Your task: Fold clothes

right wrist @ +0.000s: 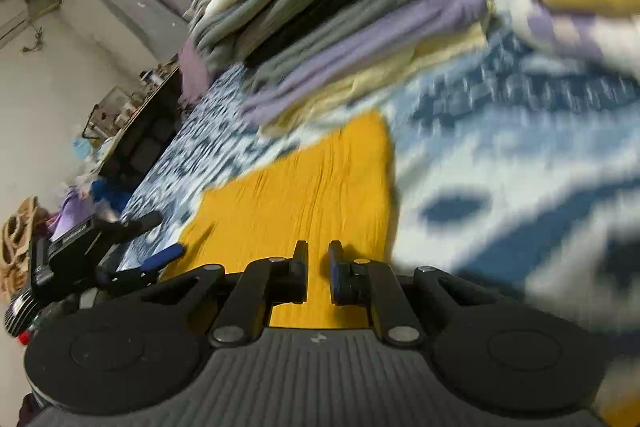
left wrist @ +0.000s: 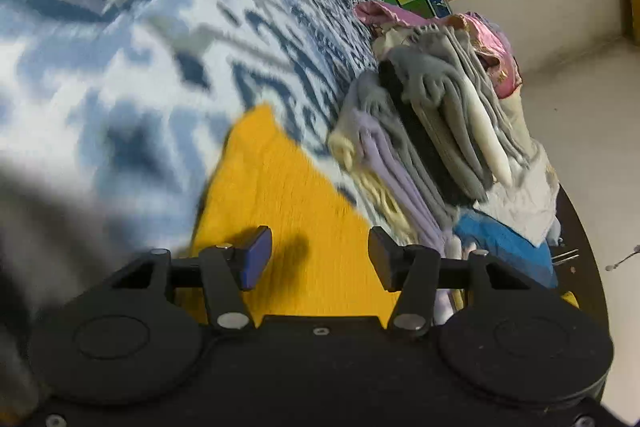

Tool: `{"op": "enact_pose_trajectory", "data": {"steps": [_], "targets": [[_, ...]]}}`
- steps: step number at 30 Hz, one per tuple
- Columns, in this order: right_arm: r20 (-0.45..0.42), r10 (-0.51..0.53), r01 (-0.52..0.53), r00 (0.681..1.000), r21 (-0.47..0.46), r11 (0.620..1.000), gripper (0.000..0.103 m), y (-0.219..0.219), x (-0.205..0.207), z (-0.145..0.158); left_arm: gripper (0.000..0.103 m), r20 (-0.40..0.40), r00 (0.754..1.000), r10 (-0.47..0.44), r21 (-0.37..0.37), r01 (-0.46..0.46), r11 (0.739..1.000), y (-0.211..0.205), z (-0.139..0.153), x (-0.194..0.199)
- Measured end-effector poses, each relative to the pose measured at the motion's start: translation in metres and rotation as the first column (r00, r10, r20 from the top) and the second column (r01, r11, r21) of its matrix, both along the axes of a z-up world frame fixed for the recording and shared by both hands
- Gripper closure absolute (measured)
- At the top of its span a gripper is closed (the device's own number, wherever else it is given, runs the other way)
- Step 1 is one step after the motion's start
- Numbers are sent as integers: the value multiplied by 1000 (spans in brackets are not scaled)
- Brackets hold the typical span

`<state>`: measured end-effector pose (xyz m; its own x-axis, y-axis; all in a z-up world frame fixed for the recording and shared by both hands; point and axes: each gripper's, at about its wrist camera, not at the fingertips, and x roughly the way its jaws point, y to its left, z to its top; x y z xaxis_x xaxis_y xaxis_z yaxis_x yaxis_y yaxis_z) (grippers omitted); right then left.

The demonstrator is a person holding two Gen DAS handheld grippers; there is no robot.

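The left gripper (left wrist: 320, 259) is held spread above the yellow cloth (left wrist: 280, 195); the right gripper (right wrist: 318, 273) is nearly closed, nothing visibly pinched. The cloth is laid flat on the patterned bedspread (left wrist: 120, 67) beside a folded pile (left wrist: 436, 131). It is judged light and limp, best gripped at a corner.

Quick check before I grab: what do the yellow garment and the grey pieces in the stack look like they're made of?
Yellow garment: looks like thin crinkled woven fabric, possibly cotton; matte, with fine lengthwise wrinkles. Grey pieces in the folded stack: seem thicker and fuzzy, fleece-like, with soft rounded fold edges. Motion blur leaves both uncertain.
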<state>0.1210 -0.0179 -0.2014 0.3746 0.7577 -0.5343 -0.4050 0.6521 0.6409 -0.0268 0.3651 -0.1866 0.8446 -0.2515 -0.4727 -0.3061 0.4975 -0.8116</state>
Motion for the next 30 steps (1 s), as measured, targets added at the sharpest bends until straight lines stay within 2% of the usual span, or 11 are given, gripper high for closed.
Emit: {"op": "enact_pose_trajectory", "data": {"steps": [4,6,9,11,14,16,18,21,26,27,30], "targets": [[-141,-102,122,985,138,983,103,-30,-7,-20,57,-11,999,45,-11,-45,999,-11,-9,-45],[-119,-140,158,983,161,974,93,-42,-23,-9,50,15,999,52,19,-52,998,-19,2,-68],[-68,-76,87,995,181,980,92,-46,-59,5,46,42,999,12,98,-16,995,-38,16,-99],[-43,-39,45,998,136,990,91,-43,-84,6,46,-12,1000,11,139,-10,990,-50,10,-115],[7,-19,19,1000,0,1000,101,-37,-116,-1,53,-42,999,15,312,-1,950,-72,17,-134],[36,-27,28,999,-8,1000,99,-42,-135,4,48,-42,999,5,446,15,895,-92,32,-146],[97,-8,9,995,-14,1000,92,-46,-161,14,46,-48,998,-50,590,69,805,-121,37,-156],[250,124,-91,960,-140,986,91,-31,-209,24,46,-101,985,-138,752,167,638,-164,29,-165],[435,334,-122,836,-446,886,81,4,-271,21,46,-219,965,-144,897,257,360,-223,-6,-177],[452,342,-108,824,-468,877,80,3,-278,21,46,-216,968,-131,907,248,341,-227,-8,-181],[490,354,-71,797,-505,860,80,3,-293,20,46,-187,976,-109,895,215,390,-223,-10,-191]]}}
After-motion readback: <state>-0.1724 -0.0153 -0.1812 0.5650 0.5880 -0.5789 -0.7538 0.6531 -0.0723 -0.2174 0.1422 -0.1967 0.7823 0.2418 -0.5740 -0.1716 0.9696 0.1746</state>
